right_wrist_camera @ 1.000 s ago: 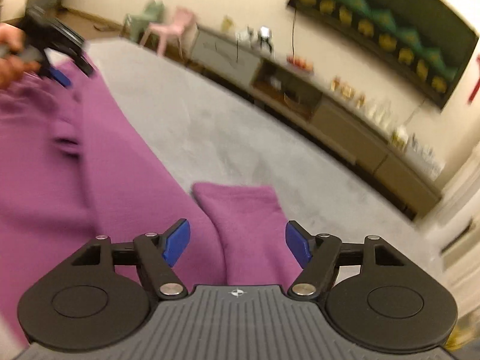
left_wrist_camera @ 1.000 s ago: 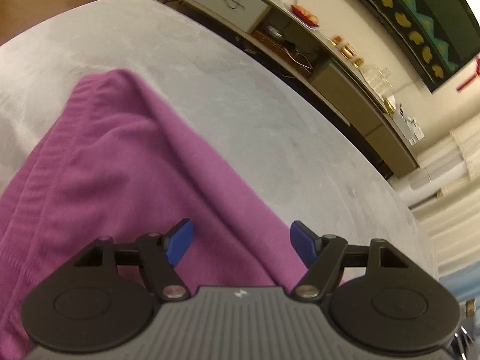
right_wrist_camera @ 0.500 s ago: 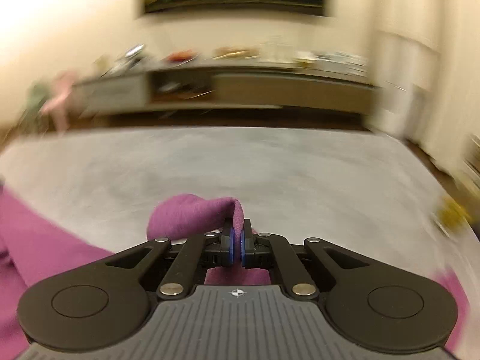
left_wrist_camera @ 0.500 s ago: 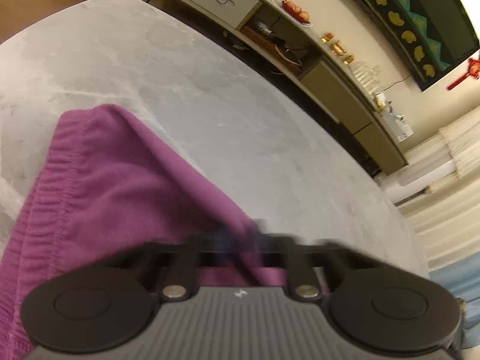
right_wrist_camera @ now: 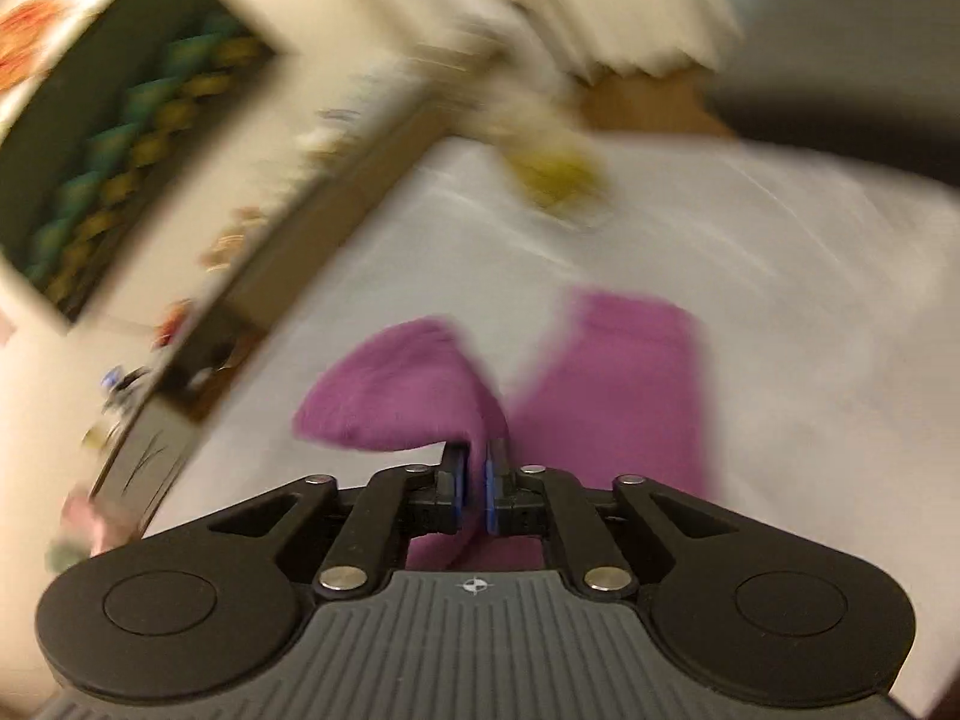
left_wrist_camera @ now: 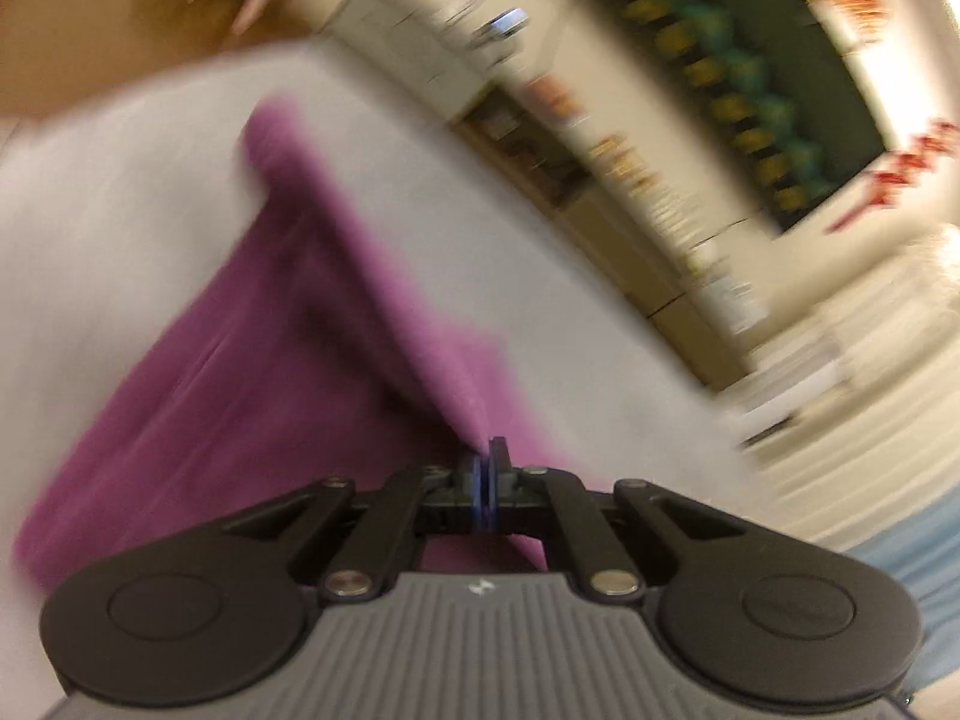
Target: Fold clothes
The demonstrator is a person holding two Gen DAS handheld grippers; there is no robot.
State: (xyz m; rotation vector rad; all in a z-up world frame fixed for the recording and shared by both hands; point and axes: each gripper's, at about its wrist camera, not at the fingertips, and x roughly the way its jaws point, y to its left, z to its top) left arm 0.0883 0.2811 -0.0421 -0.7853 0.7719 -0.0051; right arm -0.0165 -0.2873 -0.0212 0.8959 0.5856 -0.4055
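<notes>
A purple garment point(left_wrist_camera: 252, 372) is spread over a pale grey table point(left_wrist_camera: 108, 228), stretching from the near edge toward the far left. The left gripper point(left_wrist_camera: 487, 480) is seen with its jaws pressed together on a raised ridge of the cloth. In the right wrist view the right gripper point(right_wrist_camera: 474, 483) is opening slightly — a narrow gap, with a folded end of the purple garment point(right_wrist_camera: 408, 396) pinched between its blue pads point(right_wrist_camera: 458, 486). Both views are blurred.

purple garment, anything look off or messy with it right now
Nothing looks damaged. The purple garment lies partly lifted off the grey table, pinched by the left gripper; the right gripper, jaws opening, has a cuff between them. Blur hides finer detail.
</notes>
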